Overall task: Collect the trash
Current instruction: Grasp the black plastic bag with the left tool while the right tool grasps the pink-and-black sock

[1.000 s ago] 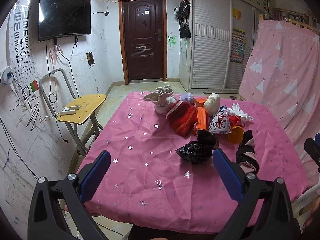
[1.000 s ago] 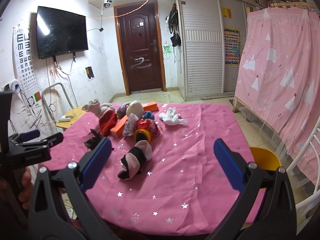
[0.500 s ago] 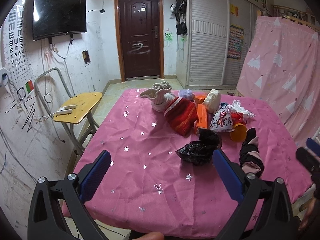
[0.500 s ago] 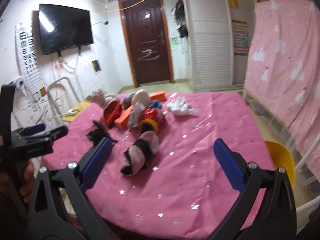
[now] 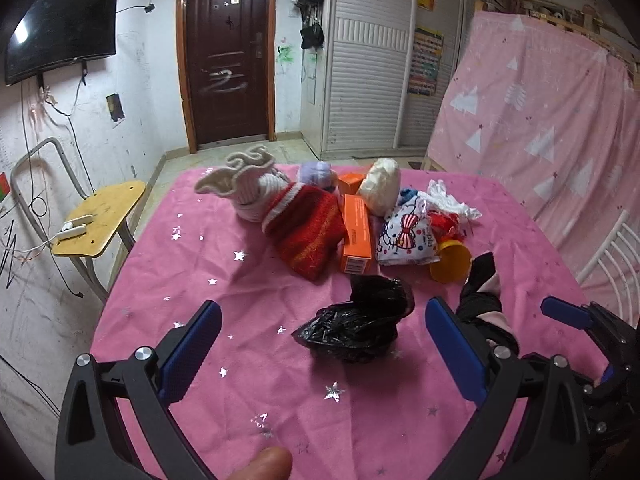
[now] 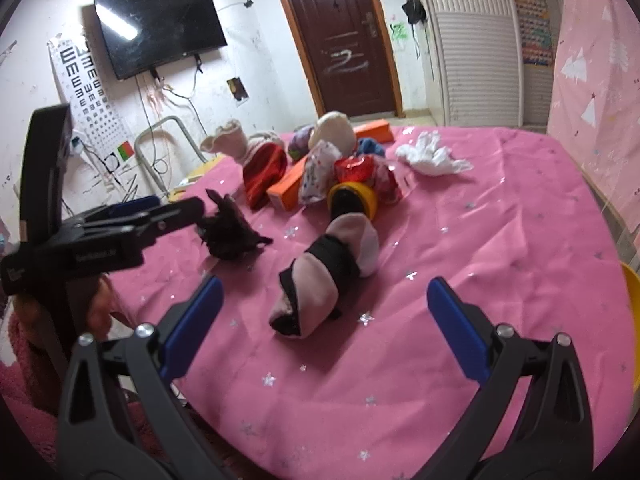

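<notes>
Left gripper (image 5: pixel 320 340): blue-padded fingers (image 5: pixel 192 344) spread wide, holding nothing, poised low over the bench with the black plastic bag (image 5: pixel 356 328) lying between them and slightly ahead.
Right gripper (image 6: pixel 324 332): fingers (image 6: pixel 456 332) likewise wide apart and empty — the rolled pink-and-black sock (image 6: pixel 328 272) sits on the cloth between them, just beyond the tips.
Black plastic bag: crumpled on the near half of the bench; in the right wrist view the left gripper's tip reaches its left side (contact cannot be confirmed).
Rolled sock: lying on its side, its far end close to the yellow cup (image 6: pixel 354 198), which is tipped over with its mouth toward the camera.
Pile: behind the bag, a red knitted hat (image 5: pixel 306 232), an orange box (image 5: pixel 356 240) beside it, a cartoon-print pouch (image 5: pixel 408 236) and a shiny red wrapper (image 6: pixel 356 168) — all crowded together at mid-bench.
White tissue (image 6: pixel 432 156): crumpled, set apart to the right of the pile.
Bench (image 5: pixel 192 280): draped in pink cloth dotted with silver stars.
Room: a yellow-seated chair (image 5: pixel 100 220) stands left of the bench; a dark door (image 5: pixel 228 52) and a wall-mounted television (image 6: pixel 160 28) lie beyond.
</notes>
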Available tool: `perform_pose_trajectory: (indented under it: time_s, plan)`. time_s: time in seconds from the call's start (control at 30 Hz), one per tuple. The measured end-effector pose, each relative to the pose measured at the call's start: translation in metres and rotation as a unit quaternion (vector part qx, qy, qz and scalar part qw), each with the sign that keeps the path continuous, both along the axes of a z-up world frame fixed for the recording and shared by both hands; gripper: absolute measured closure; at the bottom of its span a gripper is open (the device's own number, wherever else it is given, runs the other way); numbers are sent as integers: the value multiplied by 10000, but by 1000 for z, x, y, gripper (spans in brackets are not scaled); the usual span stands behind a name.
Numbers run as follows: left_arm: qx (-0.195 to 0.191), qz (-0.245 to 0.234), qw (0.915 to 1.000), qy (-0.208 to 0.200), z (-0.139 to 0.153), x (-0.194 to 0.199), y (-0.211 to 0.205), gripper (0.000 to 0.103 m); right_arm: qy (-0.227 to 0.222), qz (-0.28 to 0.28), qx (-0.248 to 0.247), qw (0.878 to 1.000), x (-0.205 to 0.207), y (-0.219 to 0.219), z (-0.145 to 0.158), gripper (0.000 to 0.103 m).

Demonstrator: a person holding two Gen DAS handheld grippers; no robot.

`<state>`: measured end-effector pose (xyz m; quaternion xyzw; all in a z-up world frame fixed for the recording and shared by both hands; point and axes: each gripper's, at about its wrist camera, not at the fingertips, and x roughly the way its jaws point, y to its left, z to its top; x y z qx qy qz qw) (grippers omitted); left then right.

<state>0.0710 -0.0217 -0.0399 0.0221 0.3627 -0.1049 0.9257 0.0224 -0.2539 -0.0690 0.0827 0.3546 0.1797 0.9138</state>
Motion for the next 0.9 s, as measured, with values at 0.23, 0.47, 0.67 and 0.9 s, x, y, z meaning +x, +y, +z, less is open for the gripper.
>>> perform_pose_trajectory:
  time_s: [0.23,0.47,0.67,0.9]
  plan:
    - [1,-231,9992,329,-18,14,-8,31,216,97,-108,9997,18,12,-6,7]
    - [-241,-372,9965,710,-36,23,-6,55,451,187,-267,9985,31,25,-14,30]
    - [-297,-445,9964,654,-38,20,-7,68,414,209,-304,9985,32,24,-17,62]
    - [-235,-484,9975,469,-27,12,-14,74,283,258,-157,9991,29,20,-14,66]
